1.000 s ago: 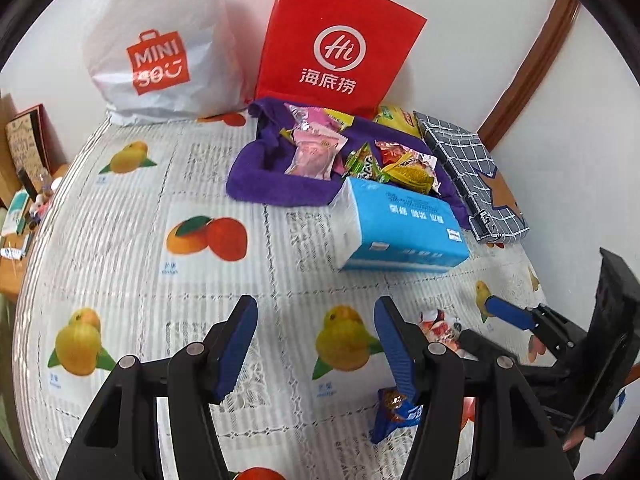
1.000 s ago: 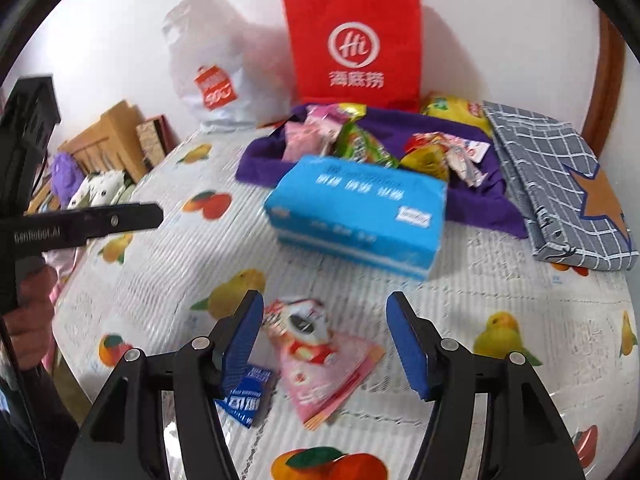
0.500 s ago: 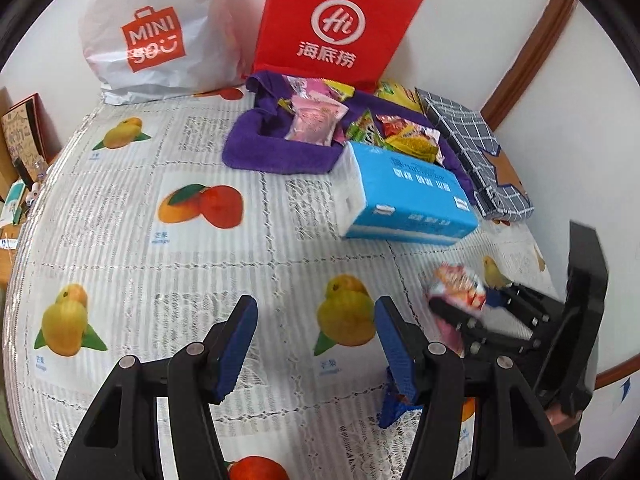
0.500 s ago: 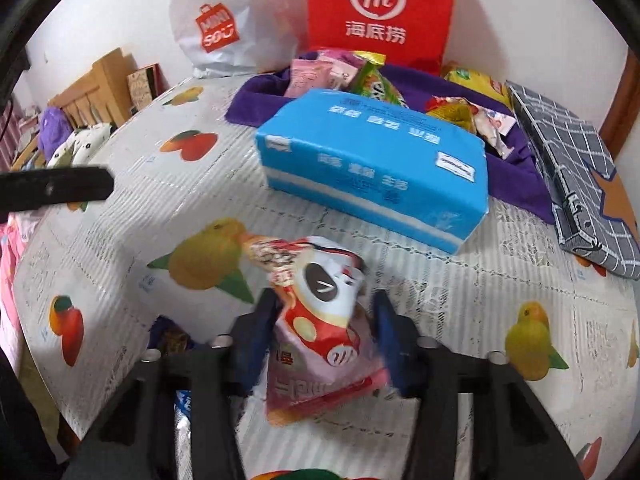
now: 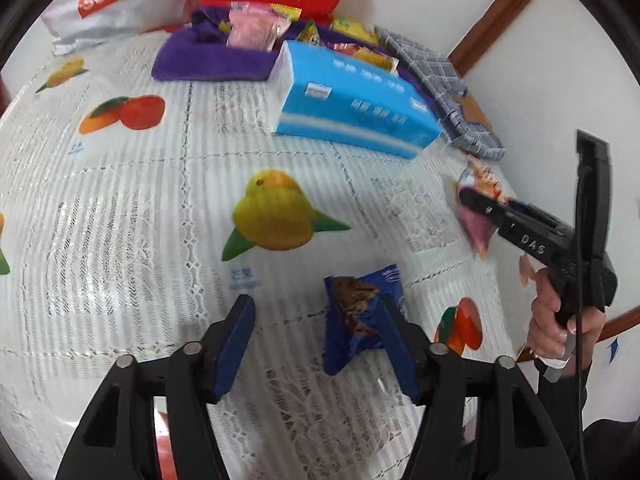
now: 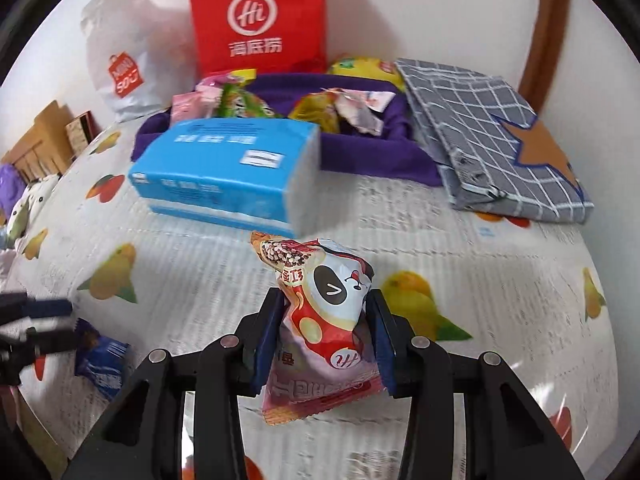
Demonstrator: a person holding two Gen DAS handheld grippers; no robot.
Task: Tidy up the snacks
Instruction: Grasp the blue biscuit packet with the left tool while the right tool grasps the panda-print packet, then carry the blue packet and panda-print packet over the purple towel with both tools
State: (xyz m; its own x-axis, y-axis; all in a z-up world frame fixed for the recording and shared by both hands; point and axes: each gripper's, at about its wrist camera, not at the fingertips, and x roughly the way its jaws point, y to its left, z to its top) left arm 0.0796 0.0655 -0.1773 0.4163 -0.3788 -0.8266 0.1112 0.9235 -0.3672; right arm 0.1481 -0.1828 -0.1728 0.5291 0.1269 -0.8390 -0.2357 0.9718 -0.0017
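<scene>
We look down on a table [image 5: 120,208] covered with a white lace cloth printed with mangoes and oranges. It is pushed against a white wall [image 6: 400,8] with brown wood trim [image 5: 496,12]. At the back stand a red paper bag [image 6: 258,20] and a white plastic bag [image 6: 120,68]. In front of them lies a purple cloth [image 6: 360,156] holding a heap of snacks [image 6: 320,112], with a folded grey checked bag [image 6: 492,136] beside it at the wall. A blue tissue pack [image 6: 224,168] lies just in front of the purple cloth. In the right wrist view, wooden furniture [image 6: 36,148] shows past the table's left edge.

Our right gripper [image 6: 326,336] tilts steeply down over the table and clamps a pink and red snack packet [image 6: 324,320], its pads pressed on both sides so the wrapper bulges up between them. In the left wrist view that packet [image 5: 478,208] hangs off the table surface, and a hand [image 5: 560,320] grips the tool's handle.

Our left gripper [image 5: 320,344] also points steeply down, its jaws opening. A small blue packet [image 5: 356,316] lies on the cloth between them, close against the right finger [image 5: 400,356], while the left finger stands clear of it. We cannot tell whether the right finger touches it.
</scene>
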